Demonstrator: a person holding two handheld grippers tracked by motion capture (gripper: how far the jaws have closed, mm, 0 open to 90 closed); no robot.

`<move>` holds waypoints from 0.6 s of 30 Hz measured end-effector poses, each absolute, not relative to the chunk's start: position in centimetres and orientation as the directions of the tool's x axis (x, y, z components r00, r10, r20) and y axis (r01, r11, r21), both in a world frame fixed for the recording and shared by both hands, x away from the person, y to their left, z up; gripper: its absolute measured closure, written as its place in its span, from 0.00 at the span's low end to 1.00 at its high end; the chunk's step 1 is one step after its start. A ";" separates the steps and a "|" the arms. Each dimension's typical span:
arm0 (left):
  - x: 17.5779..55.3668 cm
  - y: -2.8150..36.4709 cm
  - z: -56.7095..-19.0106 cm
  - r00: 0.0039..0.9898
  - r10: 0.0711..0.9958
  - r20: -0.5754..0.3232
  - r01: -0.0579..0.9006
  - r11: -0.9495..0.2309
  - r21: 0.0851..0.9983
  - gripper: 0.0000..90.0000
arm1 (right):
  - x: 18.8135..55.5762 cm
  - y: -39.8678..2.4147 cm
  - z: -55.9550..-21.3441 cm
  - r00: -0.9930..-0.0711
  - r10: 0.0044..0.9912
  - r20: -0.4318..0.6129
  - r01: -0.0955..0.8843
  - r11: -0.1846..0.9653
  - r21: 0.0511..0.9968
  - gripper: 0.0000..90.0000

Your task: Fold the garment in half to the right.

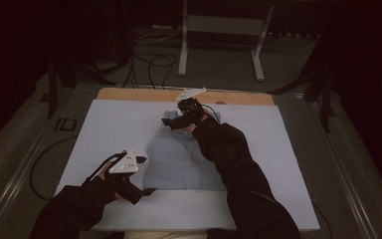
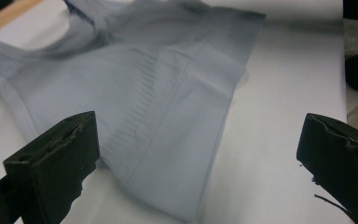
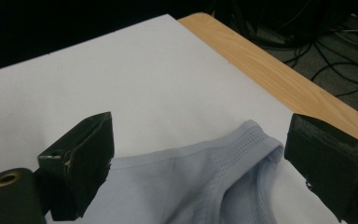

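Garment (image 1: 181,157) flat mid-table, nr far edge, unfolded. L gripper (image 1: 142,174) & R gripper (image 1: 179,115) both released, grasping nothing. Folding prob. not begun.

Right gripper (image 3: 200,158) hovering with jaws spread wide, nothing between them. Pale blue garment (image 3: 200,182) lying on white sheet (image 3: 121,79), mesh strap (image 3: 251,140) curling up near right jaw. Sheet covering table (image 3: 279,79), bare wooden edge showing beyond it at upper right. Dark cables (image 3: 326,51) lying on floor past that edge.
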State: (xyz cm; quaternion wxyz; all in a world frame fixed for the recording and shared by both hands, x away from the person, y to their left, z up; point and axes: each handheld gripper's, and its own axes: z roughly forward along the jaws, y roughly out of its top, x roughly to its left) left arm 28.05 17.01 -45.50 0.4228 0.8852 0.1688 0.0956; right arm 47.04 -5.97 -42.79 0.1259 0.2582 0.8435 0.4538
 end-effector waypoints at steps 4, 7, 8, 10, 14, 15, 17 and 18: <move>27.9 17.1 -46.1 0.927 0.374 0.022 0.226 -0.605 0.764 0.00 | 47.9 -5.1 -43.4 -0.832 0.553 0.032 0.338 0.461 0.821 0.09; 27.9 17.1 -46.5 0.926 0.376 0.020 0.235 -0.619 0.750 0.00 | 48.6 -4.5 -43.8 -0.832 0.554 0.028 0.343 0.474 0.811 0.09; 27.9 17.2 -46.7 0.926 0.378 0.017 0.241 -0.623 0.744 0.00 | 48.8 -4.2 -43.9 -0.830 0.556 0.038 0.353 0.472 0.808 0.09; 27.9 17.2 -47.0 0.926 0.378 0.017 0.244 -0.632 0.736 0.00 | 49.3 -3.9 -44.1 -0.830 0.556 0.030 0.351 0.480 0.804 0.10; 27.7 17.2 -47.5 0.926 0.376 0.021 0.250 -0.655 0.713 0.00 | 50.3 -3.2 -44.7 -0.825 0.563 0.045 0.373 0.484 0.791 0.11; 27.7 17.2 -47.6 0.928 0.372 0.015 0.252 -0.657 0.711 0.01 | 50.5 -3.1 -44.8 -0.823 0.565 0.049 0.379 0.483 0.789 0.11; 27.6 17.3 -47.9 0.929 0.369 0.011 0.258 -0.671 0.695 0.03 | 51.0 -2.8 -45.2 -0.817 0.574 0.057 0.396 0.487 0.778 0.11; 27.6 17.3 -48.0 0.930 0.368 0.005 0.262 -0.672 0.692 0.04 | 51.2 -2.6 -45.4 -0.816 0.576 0.053 0.398 0.492 0.774 0.11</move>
